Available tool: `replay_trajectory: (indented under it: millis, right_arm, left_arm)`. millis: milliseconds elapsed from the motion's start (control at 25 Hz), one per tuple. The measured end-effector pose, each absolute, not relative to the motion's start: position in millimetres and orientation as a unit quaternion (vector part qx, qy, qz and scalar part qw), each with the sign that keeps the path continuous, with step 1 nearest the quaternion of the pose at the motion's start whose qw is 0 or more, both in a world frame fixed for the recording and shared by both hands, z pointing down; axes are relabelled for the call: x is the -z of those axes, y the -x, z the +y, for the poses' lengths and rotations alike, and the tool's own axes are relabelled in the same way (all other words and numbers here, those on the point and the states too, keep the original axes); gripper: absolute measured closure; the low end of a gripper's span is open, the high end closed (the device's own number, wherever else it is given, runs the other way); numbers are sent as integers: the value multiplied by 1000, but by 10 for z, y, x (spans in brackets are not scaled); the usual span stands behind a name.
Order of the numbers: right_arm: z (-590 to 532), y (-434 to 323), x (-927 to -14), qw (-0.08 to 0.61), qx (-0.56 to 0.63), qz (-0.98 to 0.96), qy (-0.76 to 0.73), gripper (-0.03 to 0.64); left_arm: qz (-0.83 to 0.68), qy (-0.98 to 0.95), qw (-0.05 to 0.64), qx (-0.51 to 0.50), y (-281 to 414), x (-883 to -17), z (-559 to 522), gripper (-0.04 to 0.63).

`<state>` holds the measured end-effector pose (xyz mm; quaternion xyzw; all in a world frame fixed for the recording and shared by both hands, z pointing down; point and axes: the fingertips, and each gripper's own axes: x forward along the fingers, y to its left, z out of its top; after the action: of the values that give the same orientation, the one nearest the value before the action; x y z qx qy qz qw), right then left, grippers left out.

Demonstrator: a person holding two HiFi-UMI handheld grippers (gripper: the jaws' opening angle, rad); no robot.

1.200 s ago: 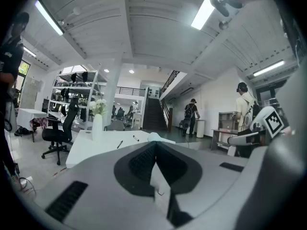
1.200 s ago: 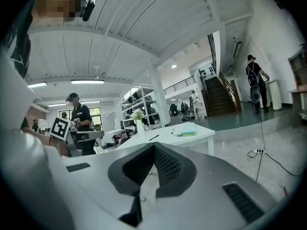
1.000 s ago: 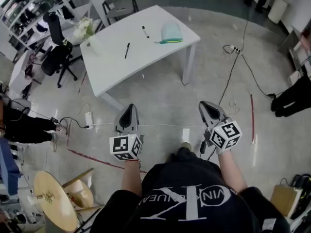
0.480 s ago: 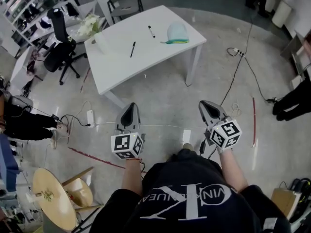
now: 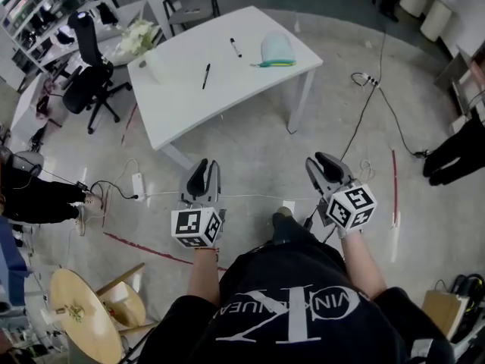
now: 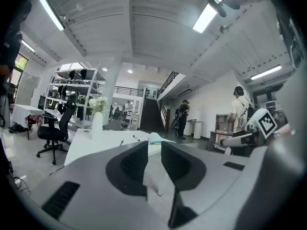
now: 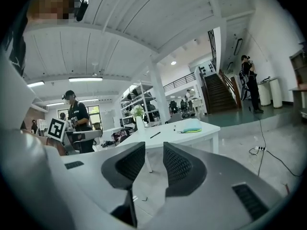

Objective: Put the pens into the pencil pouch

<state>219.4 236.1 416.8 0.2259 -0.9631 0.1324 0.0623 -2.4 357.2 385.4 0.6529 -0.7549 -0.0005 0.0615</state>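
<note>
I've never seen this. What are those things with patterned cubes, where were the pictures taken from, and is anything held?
No robot here: a person holds two hand tools called grippers. One picture looks down from a camera on the head; the other two come from cameras riding on the left gripper and right gripper. Both have just been opening their jaws, with nothing between them. Ahead, a white table carries two pens, a pencil pouch and a vase of flowers.

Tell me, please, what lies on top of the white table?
On the white table: a black pen, a second pen, a pale pencil pouch and a vase of white flowers. What the pouch holds cannot be seen; its cover hides it.
</note>
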Motion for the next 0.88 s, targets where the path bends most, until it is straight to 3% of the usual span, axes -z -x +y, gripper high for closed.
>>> replay_trajectory:
  millis: [880]
  right_arm:
    - [1166, -836, -4349, 92, -149, -969, -172, 482]
  left_arm:
    - [-780, -620, 89, 3, 1107, -4078, 2406, 523]
